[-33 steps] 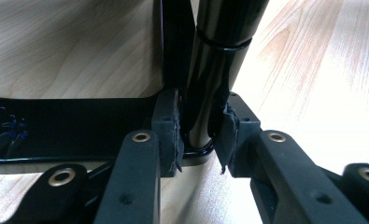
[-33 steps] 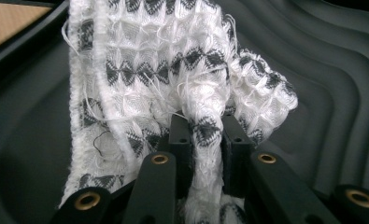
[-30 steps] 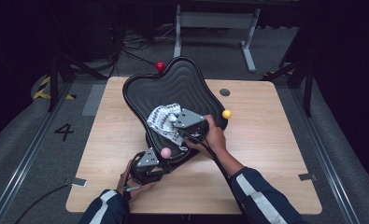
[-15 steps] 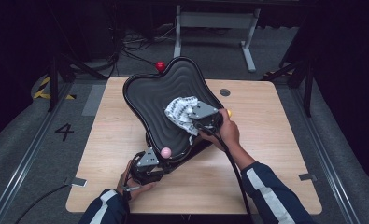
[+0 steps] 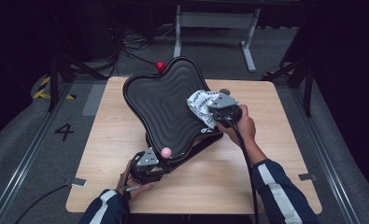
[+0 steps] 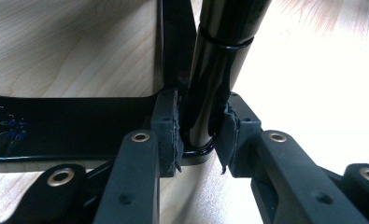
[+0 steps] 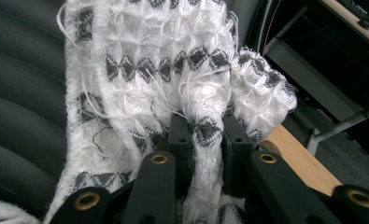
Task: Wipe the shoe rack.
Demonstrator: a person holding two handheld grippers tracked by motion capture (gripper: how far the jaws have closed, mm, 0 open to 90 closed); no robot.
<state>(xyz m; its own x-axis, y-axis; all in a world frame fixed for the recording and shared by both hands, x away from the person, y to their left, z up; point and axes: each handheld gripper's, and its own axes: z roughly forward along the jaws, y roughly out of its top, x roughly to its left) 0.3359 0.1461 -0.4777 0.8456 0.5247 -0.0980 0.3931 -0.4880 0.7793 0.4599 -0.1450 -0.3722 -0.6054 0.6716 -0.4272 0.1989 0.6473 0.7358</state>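
Observation:
A black wavy-surfaced board [image 5: 166, 105] stands tilted on a black base on the wooden table [image 5: 275, 154]. My right gripper [image 5: 218, 112] is shut on a white and grey woven cloth [image 5: 202, 105] pressed against the board's right lobe. In the right gripper view the cloth [image 7: 163, 60] bunches between the jaws of that gripper [image 7: 205, 135], over the ribbed board [image 7: 23, 93]. At the board's near end, my left gripper [image 5: 149, 165] is shut on a glossy black post [image 6: 215, 70] of the base [image 6: 70, 126]; the pads [image 6: 166, 133] squeeze it from both sides.
A pink ball [image 5: 166, 151] tops a post just above the left gripper, and a red ball [image 5: 160, 66] sticks up at the board's far edge. A dark round insert [image 5: 224, 91] sits in the table beyond the cloth. Bare wood lies left and front right.
My right gripper has carried the cloth from the board's lower middle up and rightward to its right lobe. The left gripper and the board have stayed put.

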